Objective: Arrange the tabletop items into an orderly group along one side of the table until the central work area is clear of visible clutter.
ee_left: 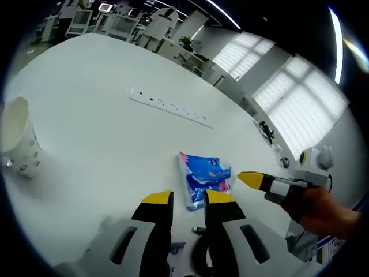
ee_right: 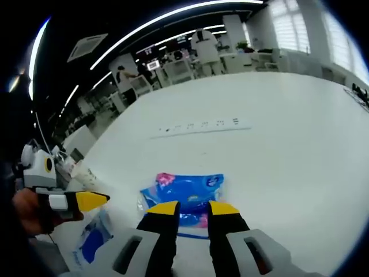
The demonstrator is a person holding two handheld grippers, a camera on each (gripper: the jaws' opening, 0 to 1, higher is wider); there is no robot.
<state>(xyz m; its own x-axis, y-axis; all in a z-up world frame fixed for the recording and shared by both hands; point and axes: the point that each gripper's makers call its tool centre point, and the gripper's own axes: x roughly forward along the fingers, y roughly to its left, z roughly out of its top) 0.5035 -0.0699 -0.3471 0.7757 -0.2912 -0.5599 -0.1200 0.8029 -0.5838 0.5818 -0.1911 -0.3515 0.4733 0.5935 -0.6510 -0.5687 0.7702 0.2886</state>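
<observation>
One blue plastic tissue packet (ee_left: pixel 204 179) flat on white table (ee_left: pixel 92 133), well in from its edges, just ahead of left gripper (ee_left: pixel 189 199) and right gripper (ee_right: pixel 187 206), both slightly parted, gripping nothing; one patterned paper cup (ee_left: pixel 17 141), one white power strip (ee_left: pixel 170 107)

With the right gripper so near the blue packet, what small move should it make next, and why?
Probably ease the right gripper forward and down so its jaws straddle the near edge of the blue packet, then close. The jaws stand open right at that edge, and the packet lies flat in the middle of the white table, where clutter should go. The left gripper is beside it, not on it.
</observation>
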